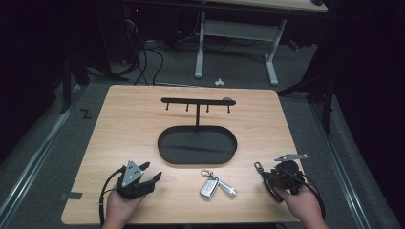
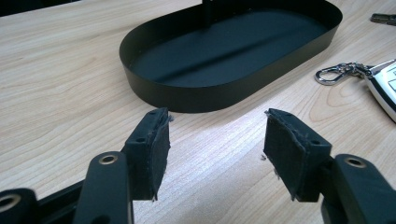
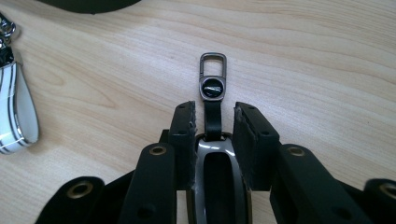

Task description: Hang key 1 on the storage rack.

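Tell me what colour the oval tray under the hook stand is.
Matte black; the oval tray shows best in the left gripper view.

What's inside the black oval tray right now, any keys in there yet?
The black oval tray holds no keys; just the hook stand's post rises from it. In the left gripper view its near wall hides a strip of the floor. The white key fob lies outside on the table.

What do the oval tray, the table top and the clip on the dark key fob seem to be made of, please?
The oval tray looks like thin sheet metal with a matte black coat: sharp rim, dull sheen. The table top looks like light wood or laminate, with printed-looking grain. The dark key fob's clip seems to be brushed grey metal on a black strap, possibly leather.
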Demonstrator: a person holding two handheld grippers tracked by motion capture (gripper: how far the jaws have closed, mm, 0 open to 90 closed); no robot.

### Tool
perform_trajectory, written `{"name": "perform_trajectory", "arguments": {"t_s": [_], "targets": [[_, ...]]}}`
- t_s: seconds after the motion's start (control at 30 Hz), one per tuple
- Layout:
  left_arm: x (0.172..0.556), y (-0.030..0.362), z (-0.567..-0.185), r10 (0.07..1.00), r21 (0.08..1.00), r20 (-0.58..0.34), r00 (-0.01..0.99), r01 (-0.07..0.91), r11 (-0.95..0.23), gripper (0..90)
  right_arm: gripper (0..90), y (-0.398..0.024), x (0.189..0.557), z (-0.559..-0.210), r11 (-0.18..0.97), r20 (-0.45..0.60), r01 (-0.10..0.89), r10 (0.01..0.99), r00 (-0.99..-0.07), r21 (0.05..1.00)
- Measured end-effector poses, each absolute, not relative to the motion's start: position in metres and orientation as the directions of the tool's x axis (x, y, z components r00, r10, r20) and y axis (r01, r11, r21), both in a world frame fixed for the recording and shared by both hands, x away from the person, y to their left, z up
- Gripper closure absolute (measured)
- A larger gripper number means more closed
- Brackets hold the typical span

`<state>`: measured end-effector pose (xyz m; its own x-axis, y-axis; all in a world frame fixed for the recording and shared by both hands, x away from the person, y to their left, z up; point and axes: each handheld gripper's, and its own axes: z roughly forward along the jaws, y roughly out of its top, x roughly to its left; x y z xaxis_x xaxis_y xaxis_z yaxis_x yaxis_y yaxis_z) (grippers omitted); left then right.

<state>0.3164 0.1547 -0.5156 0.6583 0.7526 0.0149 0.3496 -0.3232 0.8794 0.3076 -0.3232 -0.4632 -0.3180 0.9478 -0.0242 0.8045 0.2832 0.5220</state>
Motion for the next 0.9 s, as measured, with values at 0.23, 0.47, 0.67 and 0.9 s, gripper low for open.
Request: {"name": "perform_trajectory", "arguments": {"t_s": [0.23, 0.47, 0.67, 0.9], "targets": [[0.315, 0.153, -0.515, 0.747, 0.878, 0.018, 0.664, 0.347, -0.330, 40.8, 68.0, -0.317, 0.318, -0.453, 0.343, -0.046, 0.834, 0.932, -0.360, 0.432], [0.317, 0.154, -0.514, 0.749, 0.879, 0.022, 0.662, 0.344, -0.330, 40.5, 66.0, -0.309, 0.330, -0.450, 0.419, -0.089, 0.853, 0.907, -0.413, 0.310], [0.317, 0.155, -0.513, 0.749, 0.879, 0.024, 0.663, 0.343, -0.332, 40.5, 64.0, -0.305, 0.343, -0.455, 0.451, -0.109, 0.867, 0.892, -0.438, 0.211], [0.318, 0.155, -0.513, 0.747, 0.879, 0.023, 0.664, 0.343, -0.332, 40.5, 60.5, -0.301, 0.360, -0.460, 0.467, -0.076, 0.875, 0.884, -0.461, 0.127]]}}
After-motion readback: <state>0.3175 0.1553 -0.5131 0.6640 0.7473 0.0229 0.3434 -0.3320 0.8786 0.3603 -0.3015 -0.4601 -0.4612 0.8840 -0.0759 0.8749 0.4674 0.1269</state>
